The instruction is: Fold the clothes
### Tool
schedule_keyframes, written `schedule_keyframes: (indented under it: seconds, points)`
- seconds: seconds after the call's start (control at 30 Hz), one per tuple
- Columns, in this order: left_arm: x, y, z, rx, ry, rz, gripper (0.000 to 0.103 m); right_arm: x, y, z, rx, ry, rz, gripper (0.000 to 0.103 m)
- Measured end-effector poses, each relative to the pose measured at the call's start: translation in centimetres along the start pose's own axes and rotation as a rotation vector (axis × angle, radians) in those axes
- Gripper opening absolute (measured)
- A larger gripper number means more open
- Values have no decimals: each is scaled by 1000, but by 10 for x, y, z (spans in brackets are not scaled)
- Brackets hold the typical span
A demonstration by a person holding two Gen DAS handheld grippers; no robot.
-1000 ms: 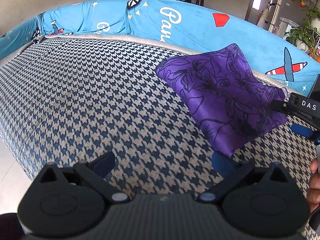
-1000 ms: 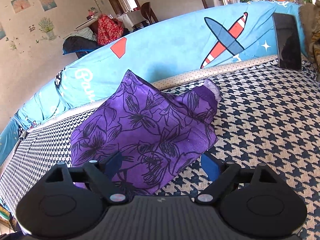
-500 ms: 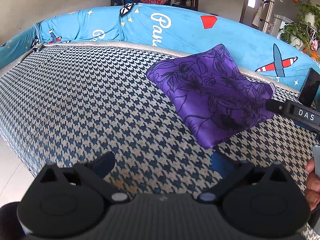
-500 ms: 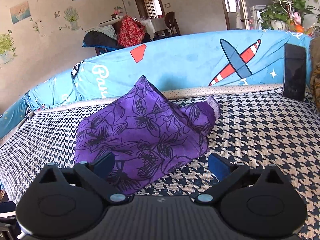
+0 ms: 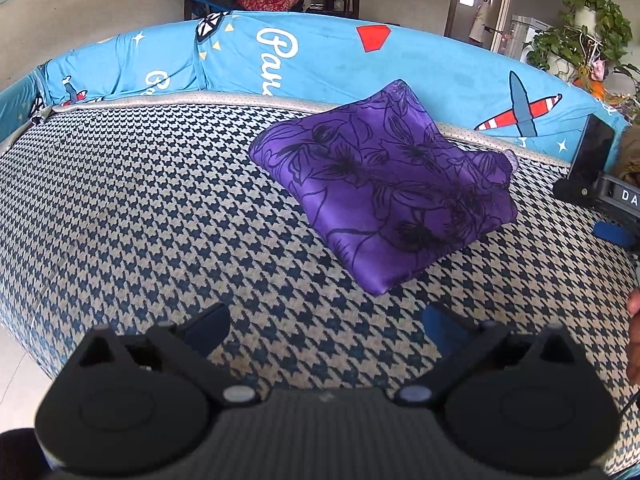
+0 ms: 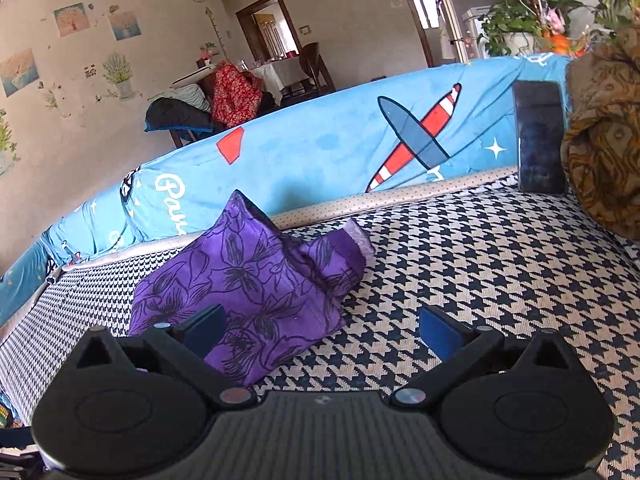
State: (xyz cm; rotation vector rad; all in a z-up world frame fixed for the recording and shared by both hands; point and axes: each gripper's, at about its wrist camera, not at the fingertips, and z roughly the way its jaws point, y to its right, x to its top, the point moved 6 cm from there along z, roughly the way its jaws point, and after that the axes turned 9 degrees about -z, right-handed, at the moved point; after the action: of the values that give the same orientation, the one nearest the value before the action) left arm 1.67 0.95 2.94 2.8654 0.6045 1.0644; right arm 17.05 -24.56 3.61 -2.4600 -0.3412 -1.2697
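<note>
A purple cloth with a black flower print (image 5: 384,196) lies folded into a rough square on the houndstooth sofa seat (image 5: 140,208), its far corner propped against the blue backrest. My left gripper (image 5: 326,326) is open, empty, and well short of the cloth's near corner. In the right wrist view the same purple cloth (image 6: 256,280) lies left of centre, with a loose hem sticking out at its right. My right gripper (image 6: 320,330) is open and empty; its left finger overlaps the cloth's near edge in the image. The right gripper's body (image 5: 612,208) shows at the left view's right edge.
The blue backrest (image 5: 340,60) with plane prints runs along the far side of the seat. A dark phone (image 6: 538,136) leans against it at the right, beside a brown patterned cushion (image 6: 604,128). A hand (image 5: 634,340) shows at the right edge. The seat's front edge drops off at left.
Both grippers have drawn back and risen away from the cloth, which now looks smaller and farther off. The cloth itself has stayed in place. Both grippers stayed open.
</note>
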Motion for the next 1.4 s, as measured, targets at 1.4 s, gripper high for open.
schedule_keyframes:
  seconds: [1.4]
  points:
    - [90, -50, 150, -203, -137, -158, 103, -4, 25, 95, 35, -135, 252, 103]
